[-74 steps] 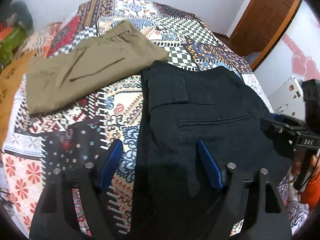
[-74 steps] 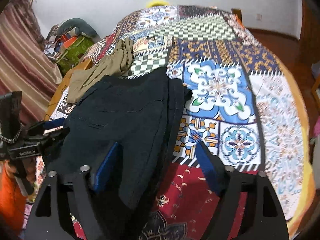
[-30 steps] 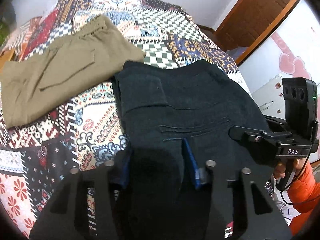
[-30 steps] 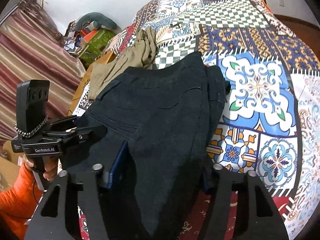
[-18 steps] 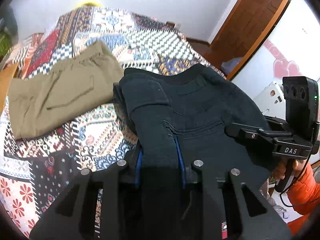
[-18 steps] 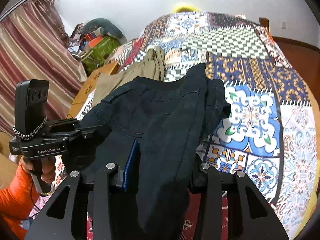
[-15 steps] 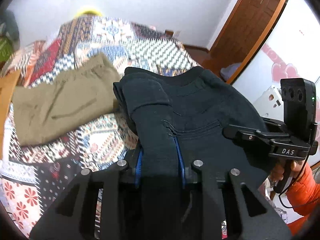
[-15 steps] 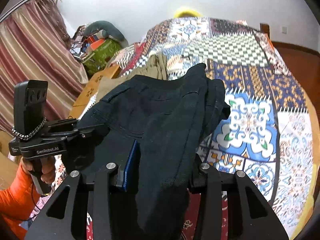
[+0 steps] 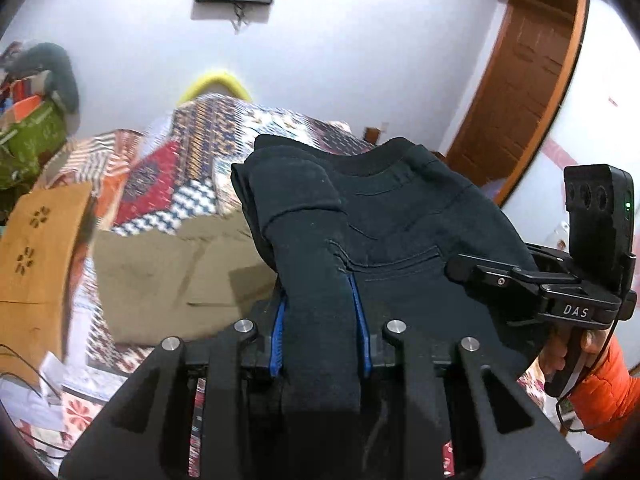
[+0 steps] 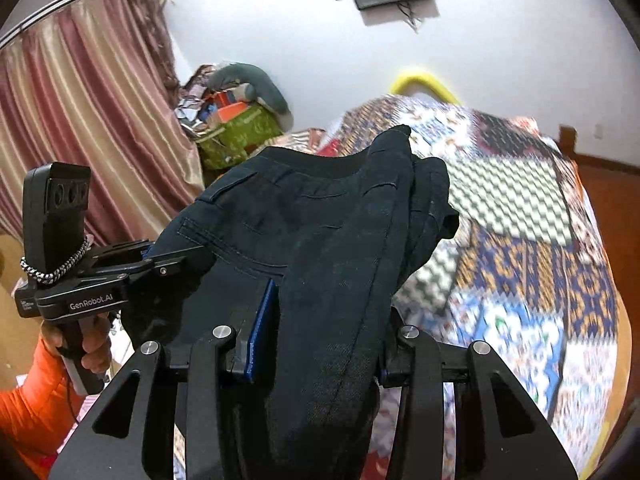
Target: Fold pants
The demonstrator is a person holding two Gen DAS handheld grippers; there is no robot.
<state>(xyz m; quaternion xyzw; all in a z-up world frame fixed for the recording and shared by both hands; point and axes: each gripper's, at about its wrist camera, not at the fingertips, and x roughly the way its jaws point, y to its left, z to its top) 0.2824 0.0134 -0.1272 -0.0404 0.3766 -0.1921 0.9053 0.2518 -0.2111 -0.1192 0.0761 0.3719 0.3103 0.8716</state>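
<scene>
The black pants (image 9: 400, 216) hang lifted off the patchwork bed cover (image 9: 192, 184), bunched between both grippers. In the left wrist view my left gripper (image 9: 320, 316) is shut on a thick fold of their near edge, blue pads pressed on each side. The right wrist view shows my right gripper (image 10: 320, 320) shut on another fold of the black pants (image 10: 320, 220). Each view also catches the other gripper at the side, held in a hand with an orange sleeve (image 10: 32, 404). The far waistband droops toward the bed.
Folded olive pants (image 9: 172, 272) lie on the bed cover left of the black pair. A tan wooden board (image 9: 36, 248) stands at the bed's left edge. Bags and clutter (image 10: 236, 128) pile by the striped curtain. A brown door (image 9: 528, 68) is at the right.
Both grippers closed on folds of the black pants and rose, lifting the near edge off the bed. Both views tilted up, showing more wall.
</scene>
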